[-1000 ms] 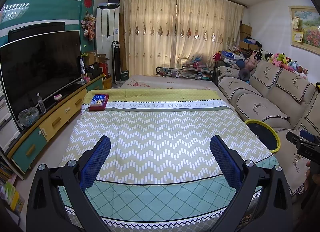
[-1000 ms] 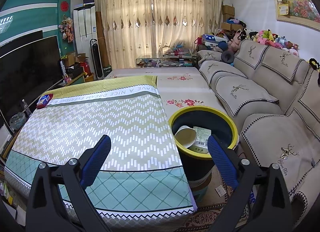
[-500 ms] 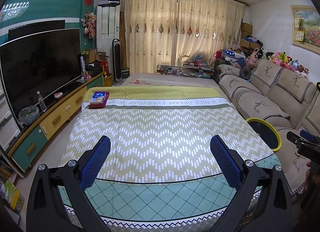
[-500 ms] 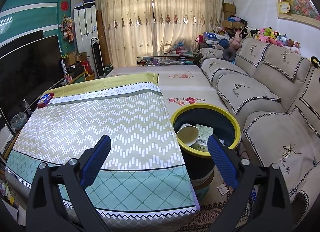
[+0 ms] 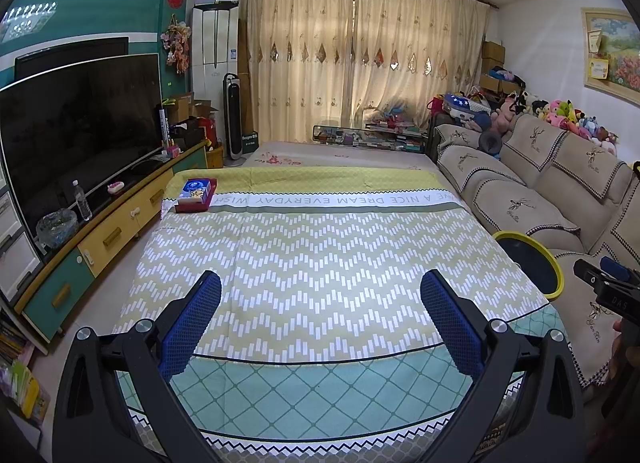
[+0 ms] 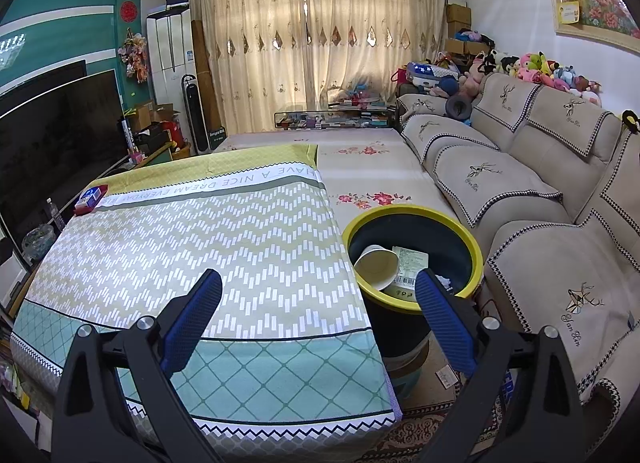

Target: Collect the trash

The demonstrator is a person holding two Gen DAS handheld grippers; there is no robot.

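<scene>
A dark trash bin with a yellow rim point(image 6: 476, 259) stands on the floor between the table and the sofa; it also shows in the left wrist view point(image 5: 554, 263). Inside lie a white paper cup point(image 6: 376, 267) and a labelled package point(image 6: 410, 267). My right gripper point(image 6: 318, 283) is open and empty, above the table's near right corner, its right finger over the bin. My left gripper point(image 5: 320, 285) is open and empty, above the near middle of the table. The right gripper's tip shows at the right edge of the left wrist view point(image 5: 608, 287).
The table carries a chevron-patterned cloth point(image 5: 312, 263). A red and blue tissue box point(image 5: 194, 193) lies at its far left corner. A TV point(image 5: 76, 131) on a low cabinet point(image 5: 104, 235) runs along the left. A beige sofa point(image 6: 532, 191) runs along the right.
Both views have drifted slightly; the bin sits a little further right in the right wrist view. Both grippers stay open and empty.
</scene>
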